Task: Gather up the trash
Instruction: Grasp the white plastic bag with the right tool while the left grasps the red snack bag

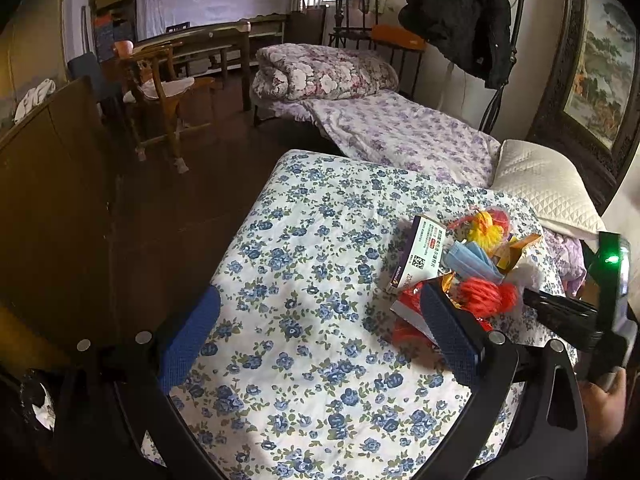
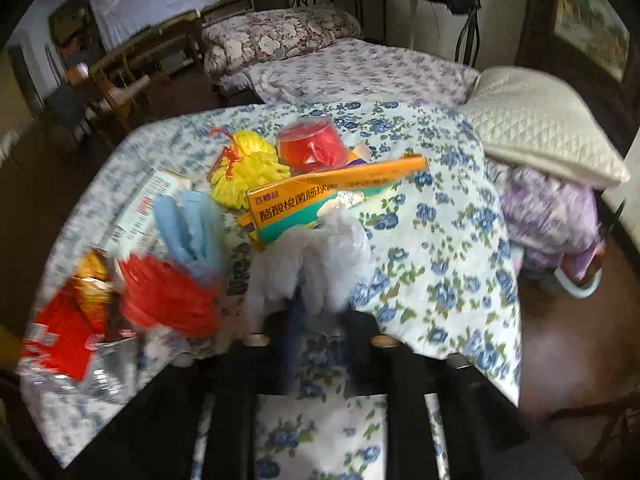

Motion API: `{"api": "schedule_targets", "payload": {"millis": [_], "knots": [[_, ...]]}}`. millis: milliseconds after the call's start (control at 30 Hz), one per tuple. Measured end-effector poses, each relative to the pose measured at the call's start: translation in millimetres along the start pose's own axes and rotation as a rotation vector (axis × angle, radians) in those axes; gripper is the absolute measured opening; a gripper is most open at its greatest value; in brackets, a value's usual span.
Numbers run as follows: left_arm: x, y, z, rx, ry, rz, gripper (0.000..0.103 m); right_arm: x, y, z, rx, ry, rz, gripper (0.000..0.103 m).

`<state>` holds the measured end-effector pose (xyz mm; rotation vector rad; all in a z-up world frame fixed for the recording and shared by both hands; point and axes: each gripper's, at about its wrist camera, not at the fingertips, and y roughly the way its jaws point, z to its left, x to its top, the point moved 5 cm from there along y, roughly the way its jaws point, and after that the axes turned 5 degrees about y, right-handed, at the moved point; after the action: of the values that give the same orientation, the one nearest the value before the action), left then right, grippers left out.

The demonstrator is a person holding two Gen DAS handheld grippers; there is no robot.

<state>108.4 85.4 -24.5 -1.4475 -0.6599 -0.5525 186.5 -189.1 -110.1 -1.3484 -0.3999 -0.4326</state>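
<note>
A pile of trash lies on the blue-flowered quilt (image 1: 304, 280). It holds a white medicine box (image 1: 420, 254), a blue face mask (image 1: 474, 260), a yellow net ball (image 1: 486, 228), a red net ball (image 1: 486, 296) and a red wrapper (image 1: 412, 312). My left gripper (image 1: 320, 332) is open and empty, left of the pile, its right finger pad (image 1: 450, 332) over the red wrapper. In the right wrist view, my right gripper (image 2: 316, 312) is shut on crumpled white tissue (image 2: 316, 260). Around it lie an orange box (image 2: 320, 200), the yellow net ball (image 2: 248, 172), a red cup (image 2: 312, 146), the mask (image 2: 192, 228) and the red net ball (image 2: 168, 300).
A white quilted pillow (image 1: 548, 184) lies at the quilt's right, a purple-flowered bed (image 1: 400, 128) and a rolled floral duvet (image 1: 324, 72) beyond. A wooden cabinet (image 1: 52, 200) and chair (image 1: 160, 92) stand left across dark floor. The right gripper's body (image 1: 580, 316) shows right of the pile.
</note>
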Motion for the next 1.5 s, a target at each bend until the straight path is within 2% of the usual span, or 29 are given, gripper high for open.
{"api": "schedule_targets", "payload": {"millis": [167, 333, 400, 533, 567, 800, 967, 1067, 1167, 1233, 1267, 1300, 1367, 1500], "knots": [[-2, 4, 1, 0.022, 0.007, 0.008, 0.096, -14, -34, -6, 0.005, -0.008, -0.052, 0.015], [-5, 6, 0, -0.005, -0.009, 0.022, 0.096, -16, -57, -17, 0.032, 0.035, -0.084, 0.016], [-8, 8, -6, -0.033, 0.005, 0.034, 0.096, -24, -65, -16, 0.030, 0.038, -0.085, 0.017], [-9, 21, -35, -0.164, 0.007, 0.097, 0.096, -34, -67, -6, 0.004, -0.008, -0.080, 0.018], [-9, 24, -42, -0.175, 0.012, 0.109, 0.096, -35, -67, -3, 0.005, -0.018, -0.079, 0.018], [-21, 54, -81, -0.151, 0.061, 0.215, 0.096, -34, -70, 0, 0.014, -0.026, -0.091, 0.018], [-23, 65, -85, -0.119, 0.047, 0.222, 0.096, -33, -74, -1, 0.024, -0.017, -0.099, 0.019], [-23, 69, -84, -0.121, 0.016, 0.225, 0.091, -33, -75, 0, 0.028, -0.021, -0.102, 0.019], [-23, 71, -84, -0.122, 0.014, 0.229, 0.079, -34, -75, 2, 0.029, -0.024, -0.100, 0.019], [-24, 72, -85, -0.133, 0.020, 0.237, 0.067, -34, -75, 2, 0.031, -0.024, -0.100, 0.019], [-25, 73, -86, -0.137, 0.023, 0.240, 0.065, -34, -76, 2, 0.032, -0.024, -0.101, 0.019], [-25, 73, -86, -0.136, 0.027, 0.240, 0.058, -34, -76, 2, 0.032, -0.024, -0.103, 0.019], [-26, 72, -88, -0.137, 0.043, 0.234, 0.052, -33, -76, 3, 0.034, -0.023, -0.105, 0.019], [-23, 67, -84, -0.129, 0.045, 0.204, 0.029, -34, -76, 3, 0.035, -0.024, -0.105, 0.019]]}}
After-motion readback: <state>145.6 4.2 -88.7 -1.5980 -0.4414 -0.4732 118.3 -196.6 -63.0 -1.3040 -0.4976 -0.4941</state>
